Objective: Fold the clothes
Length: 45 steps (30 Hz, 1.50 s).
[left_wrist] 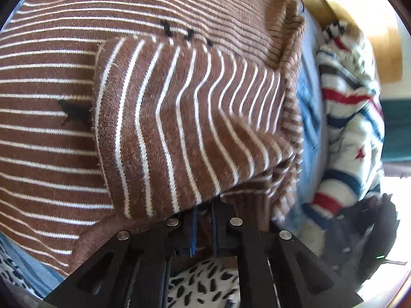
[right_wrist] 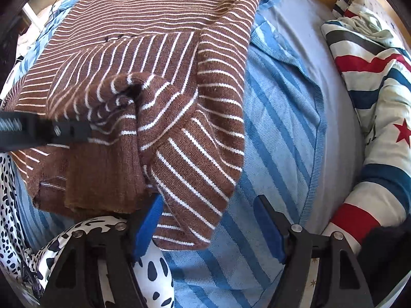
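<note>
Right gripper point(right_wrist: 208, 220) jaws wide, brown striped sweater point(right_wrist: 159, 82) just beyond.

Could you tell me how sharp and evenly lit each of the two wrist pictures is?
Left wrist view: the brown striped sweater is sharp at centre, the right side with the red, white and blue cloth is smeared, and a bright patch at lower right is blown out. Right wrist view: mostly crisp and evenly lit, with strong fisheye bending and dark corners.
</note>
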Tool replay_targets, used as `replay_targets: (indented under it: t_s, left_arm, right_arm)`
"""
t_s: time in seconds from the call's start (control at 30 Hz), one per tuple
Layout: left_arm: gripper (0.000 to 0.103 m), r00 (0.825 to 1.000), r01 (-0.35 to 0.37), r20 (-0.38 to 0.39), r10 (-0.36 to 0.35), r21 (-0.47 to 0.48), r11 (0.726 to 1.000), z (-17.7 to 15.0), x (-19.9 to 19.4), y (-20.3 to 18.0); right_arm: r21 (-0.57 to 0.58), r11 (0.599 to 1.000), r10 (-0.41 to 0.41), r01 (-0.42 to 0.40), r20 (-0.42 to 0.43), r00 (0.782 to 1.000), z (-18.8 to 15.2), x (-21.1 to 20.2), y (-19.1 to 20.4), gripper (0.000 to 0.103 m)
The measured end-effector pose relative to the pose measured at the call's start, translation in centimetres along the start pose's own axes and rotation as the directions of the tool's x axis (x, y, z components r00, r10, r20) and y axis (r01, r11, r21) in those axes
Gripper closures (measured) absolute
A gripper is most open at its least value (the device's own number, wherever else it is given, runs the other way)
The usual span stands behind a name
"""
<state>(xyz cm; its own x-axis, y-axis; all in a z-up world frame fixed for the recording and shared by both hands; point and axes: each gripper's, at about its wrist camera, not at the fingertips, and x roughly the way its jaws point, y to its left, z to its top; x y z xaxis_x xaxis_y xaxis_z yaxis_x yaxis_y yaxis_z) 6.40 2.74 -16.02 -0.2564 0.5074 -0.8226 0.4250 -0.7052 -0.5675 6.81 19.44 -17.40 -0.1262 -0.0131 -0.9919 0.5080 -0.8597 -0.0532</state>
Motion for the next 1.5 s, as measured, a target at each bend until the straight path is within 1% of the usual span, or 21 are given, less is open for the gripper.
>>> replay_targets:
  t_s: [0.13, 0.23, 0.27, 0.33, 0.4, 0.47, 0.57, 0.63, 0.7, 0.77, 0.87, 0.93, 1.0, 1.07, 1.13, 1.2, 1.23, 1.27, 1.37, 1.43, 1.5]
  left_arm:
    - [0.096, 0.996, 0.024, 0.090, -0.028, 0.047, 0.999, 0.8, -3.6, -0.5]
    - [0.096, 0.987, -0.018, 0.162, 0.006, 0.074, 0.997, 0.9, -6.0, -1.2]
    - [0.096, 0.982, -0.060, 0.186, 0.045, 0.077, 0.995, 1.4, -6.3, -1.6]
    - [0.096, 0.964, -0.161, 0.224, 0.142, 0.070, 0.984, 2.2, -6.8, -1.8]
    - [0.096, 0.946, -0.237, 0.239, 0.218, 0.053, 0.970, 2.4, -8.4, -0.2]
    - [0.096, 0.927, -0.304, 0.238, 0.291, 0.018, 0.953, 2.3, -8.4, 1.1]
    - [0.096, 0.886, -0.410, 0.238, 0.399, -0.004, 0.912, 1.7, -8.2, 2.9]
    - [0.096, 0.873, -0.446, 0.220, 0.436, -0.005, 0.895, 1.6, -7.2, 3.6]
    - [0.096, 0.863, -0.472, 0.198, 0.465, -0.010, 0.881, 1.6, -6.2, 4.1]
    - [0.096, 0.850, -0.501, 0.178, 0.496, -0.019, 0.865, 1.8, -5.4, 4.7]
    - [0.079, 0.868, -0.489, 0.080, 0.491, -0.042, 0.871, 2.1, -4.6, 6.2]
    - [0.045, 0.895, -0.444, 0.014, 0.446, -0.074, 0.893, 2.1, -4.4, 7.3]
    - [0.040, 0.913, -0.407, 0.001, 0.408, -0.075, 0.910, 2.1, -4.2, 8.0]
    - [0.040, 0.910, -0.414, -0.009, 0.414, -0.073, 0.907, 1.9, -3.9, 8.5]
    - [0.040, 0.908, -0.419, -0.007, 0.420, -0.063, 0.906, 1.7, -3.7, 8.9]
    - [0.047, 0.910, -0.411, 0.032, 0.413, -0.049, 0.910, 1.6, -3.9, 9.0]
    - [0.080, 0.913, -0.403, 0.054, 0.405, -0.045, 0.914, 1.4, -4.1, 9.1]
    - [0.096, 0.914, -0.398, 0.061, 0.400, -0.044, 0.916, 1.2, -4.4, 9.2]
    - [0.095, 0.948, -0.312, 0.057, 0.312, -0.019, 0.950, 1.6, -5.8, 8.8]
    - [0.095, 0.977, -0.211, 0.043, 0.210, 0.014, 0.977, 2.2, -6.9, 8.0]
    - [0.095, 0.994, -0.108, 0.013, 0.108, 0.017, 0.994, 2.9, -7.3, 7.7]
  right_arm:
    - [-0.039, 0.998, 0.040, -0.040, 0.001, 0.999, 0.6, 0.2, 1.9, 0.026]
    - [-0.062, 0.998, -0.027, 0.027, 0.002, 1.000, 1.3, 0.8, 3.2, 0.024]
    - [-0.063, 0.996, -0.066, 0.066, -0.001, 0.998, 1.5, 1.1, 3.4, 0.031]
    - [-0.038, 0.979, -0.200, 0.200, -0.016, 0.980, 1.8, 1.8, 2.8, 0.058]
    - [0.093, 0.976, -0.199, 0.199, -0.004, 0.980, 1.6, 1.0, 0.6, 0.072]
    - [0.228, 0.953, -0.204, 0.197, 0.006, 0.979, 0.8, -0.1, -1.9, 0.078]
    - [0.388, 0.897, -0.229, 0.210, 0.003, 0.973, -1.0, -1.2, -5.4, 0.077]
    - [0.462, 0.864, -0.208, 0.199, -0.031, 0.978, -2.5, -0.4, -7.4, 0.074]
    - [0.514, 0.841, -0.164, 0.172, -0.061, 0.984, -3.7, 0.8, -8.9, 0.051]
    - [0.524, 0.835, -0.146, 0.168, -0.082, 0.986, -4.3, 1.0, -9.3, 0.041]
    - [0.467, 0.870, -0.138, 0.158, -0.075, 0.988, -4.7, -0.9, -8.2, 0.037]
    - [0.410, 0.898, -0.152, 0.160, -0.051, 0.987, -4.5, -2.6, -7.0, 0.036]
    - [0.327, 0.928, -0.192, 0.179, 0.008, 0.981, -3.4, -3.9, -5.4, 0.029]
    - [0.228, 0.949, -0.234, 0.219, 0.041, 0.971, -2.1, -3.9, -3.7, 0.020]
    - [0.135, 0.952, -0.279, 0.274, 0.017, 0.960, -0.8, -2.0, -2.2, 0.022]
    - [0.098, 0.948, -0.304, 0.303, -0.009, 0.953, 0.1, -0.3, -1.9, 0.042]
    - [0.088, 0.944, -0.318, 0.319, -0.019, 0.948, 0.5, 0.5, -1.9, 0.053]
    - [0.088, 0.938, -0.334, 0.335, -0.025, 0.942, 0.8, 1.0, -2.1, 0.076]
    - [0.208, 0.900, -0.393, 0.384, 0.001, 0.920, 0.3, 0.0, -3.9, 0.080]
    - [0.300, 0.863, -0.425, 0.407, -0.008, 0.905, -0.8, -1.4, -6.9, 0.079]
    - [0.374, 0.861, -0.367, 0.346, -0.015, 0.930, -1.2, -1.4, -8.9, 0.076]
